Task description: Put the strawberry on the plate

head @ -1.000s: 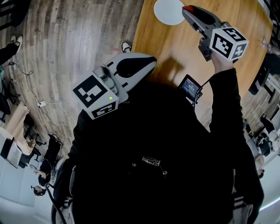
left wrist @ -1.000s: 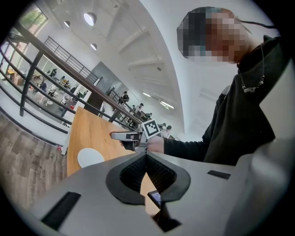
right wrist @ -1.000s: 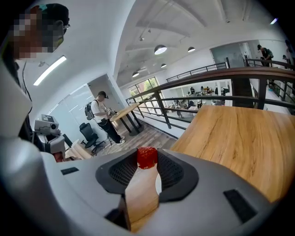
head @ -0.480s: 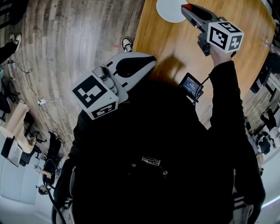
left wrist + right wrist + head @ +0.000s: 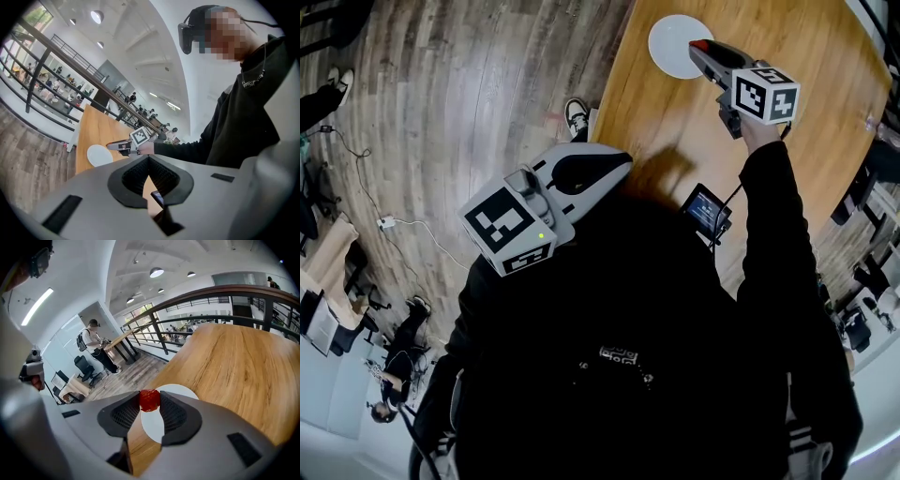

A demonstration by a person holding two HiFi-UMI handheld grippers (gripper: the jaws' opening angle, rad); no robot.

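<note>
Right gripper [image 5: 703,49] clamps the strawberry [image 5: 149,400] at its jaw tips, pointing down over the edge of the white plate [image 5: 180,391]. Can't tell if the berry touches the plate. The plate sits on the wood table [image 5: 675,122] near its left edge. Left gripper [image 5: 148,159] has its jaws pressed together with nothing between them. It is held near the person's chest, by the table edge and well apart from the plate.

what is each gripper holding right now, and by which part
The right gripper holds the strawberry, pinched by its sides between the tips of the jaws, not yet on the plate. The left gripper holds nothing; its jaws are together.
</note>
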